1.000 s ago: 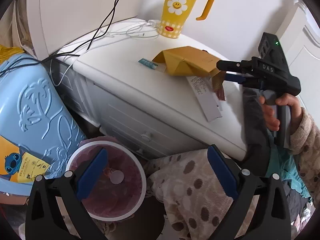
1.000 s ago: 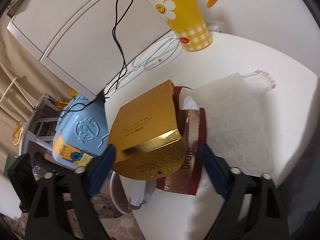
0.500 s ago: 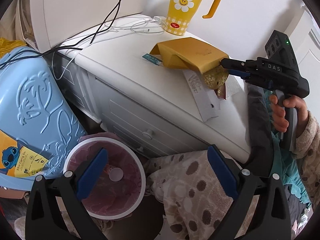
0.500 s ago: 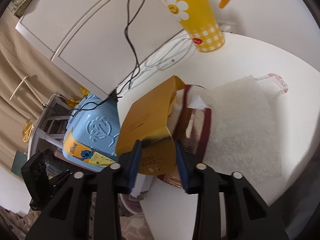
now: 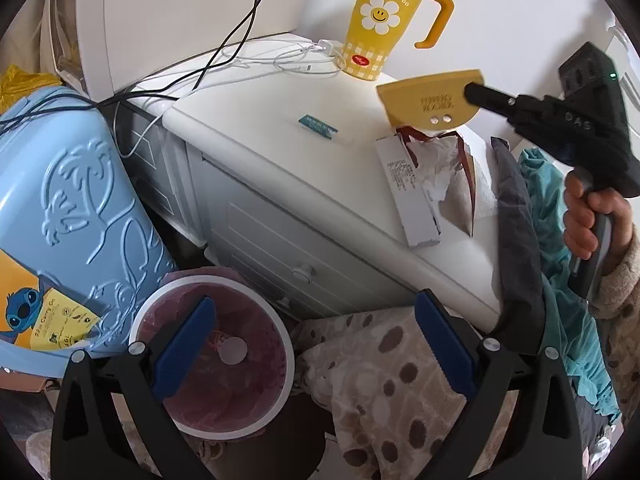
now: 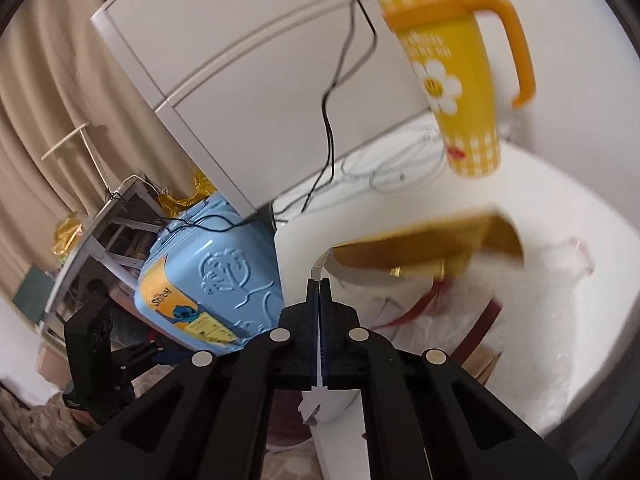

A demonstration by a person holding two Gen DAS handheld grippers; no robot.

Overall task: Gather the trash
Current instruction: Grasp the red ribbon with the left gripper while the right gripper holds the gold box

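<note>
Tumbler: a yellow daisy-print tumbler (image 5: 380,20) with an orange handle stood upright at the back of the nightstand top.
Nightstand: white (image 5: 280,152), a round knob on its drawer front.
Cables: white charging cables (image 5: 280,58) lay coiled beside the tumbler; black wires (image 5: 240,20) ran up the wall.
Suitcase: a light-blue embossed suitcase (image 5: 68,216) stood left of the nightstand.
Blanket: a spotted blanket (image 5: 384,376) lay below the nightstand.

The gold box lid (image 5: 430,102) looks like glossy card. The yellow mug (image 5: 382,20) at twelve o'clock is smooth plastic. The nightstand (image 5: 280,152) is matt white; the blue suitcase (image 5: 72,208) is embossed, shiny plastic.
</note>
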